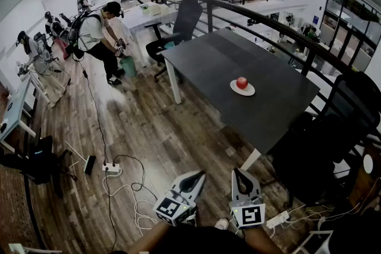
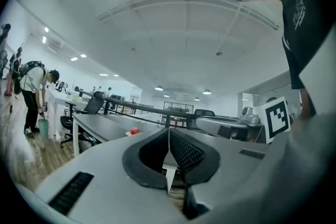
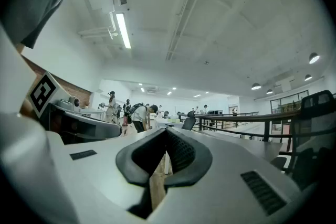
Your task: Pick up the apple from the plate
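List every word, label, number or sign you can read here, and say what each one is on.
No text can be read anywhere.
Print on the dark shirt: too blurred to read.
Square marker on the left gripper: black-and-white pattern, no letters or numbers.
Square marker on the right gripper: pattern only too.
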### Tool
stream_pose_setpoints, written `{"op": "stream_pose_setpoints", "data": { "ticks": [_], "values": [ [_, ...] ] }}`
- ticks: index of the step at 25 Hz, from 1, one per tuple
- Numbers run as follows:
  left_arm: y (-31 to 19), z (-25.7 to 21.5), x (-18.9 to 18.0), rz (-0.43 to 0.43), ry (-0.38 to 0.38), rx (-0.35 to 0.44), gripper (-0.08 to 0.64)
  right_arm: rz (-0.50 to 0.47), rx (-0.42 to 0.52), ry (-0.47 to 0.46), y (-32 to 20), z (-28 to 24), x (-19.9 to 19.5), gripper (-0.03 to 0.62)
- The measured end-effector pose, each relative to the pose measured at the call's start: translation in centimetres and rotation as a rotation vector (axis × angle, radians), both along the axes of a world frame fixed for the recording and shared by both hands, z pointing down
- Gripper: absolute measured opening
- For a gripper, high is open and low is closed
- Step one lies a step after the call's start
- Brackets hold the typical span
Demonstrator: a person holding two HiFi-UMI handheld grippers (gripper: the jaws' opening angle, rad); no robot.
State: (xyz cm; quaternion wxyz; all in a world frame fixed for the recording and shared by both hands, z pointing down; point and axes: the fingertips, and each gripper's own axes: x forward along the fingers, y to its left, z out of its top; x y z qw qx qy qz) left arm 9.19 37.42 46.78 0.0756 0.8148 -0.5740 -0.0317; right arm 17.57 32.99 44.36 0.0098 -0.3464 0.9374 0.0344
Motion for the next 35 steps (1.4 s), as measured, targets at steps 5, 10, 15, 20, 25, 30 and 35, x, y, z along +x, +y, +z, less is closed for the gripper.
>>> {"op": "stream_pose_setpoints", "data": {
  "ticks": [5,10,15,20,25,30,35],
  "values": [
    [-2.2,-0.8,-1.3,-0.029,-0.016,0.035,0.029,-0.017,0.04,0.008,-2.2,-0.4,-1.0,0.023],
    [-2.9,-1.0,-3.4,-0.08,-0.061,0.047,0.029,-0.014,0.051,0.026,-2.6,-0.4,-1.9,0.023],
    [-3.5,-0.1,-6.4,-0.175,-0.109,0.012,0.029,-0.02,0.072,0.022,-3.0,-0.8,-3.4,0.023],
    [-4.5,0.7,-8.4,-0.18,-0.106,-0.007,0.029,-0.014,0.057,0.011,-4.1,-0.6,-5.3,0.025],
    [-5.9,1.6,-11.1,-0.187,-0.118,-0.039,0.029,-0.053,0.057,-0.013,-4.6,-0.6,-8.3,0.024],
    [-7.4,1.1,-15.0,-0.18,-0.112,-0.021,0.029,-0.034,0.067,-0.013,-6.3,-0.7,-11.8,0.024],
    [-8.5,1.9,-17.7,-0.159,-0.098,-0.025,0.029,-0.001,0.055,-0.024,-7.9,-0.6,-14.6,0.024]
  ]
}}
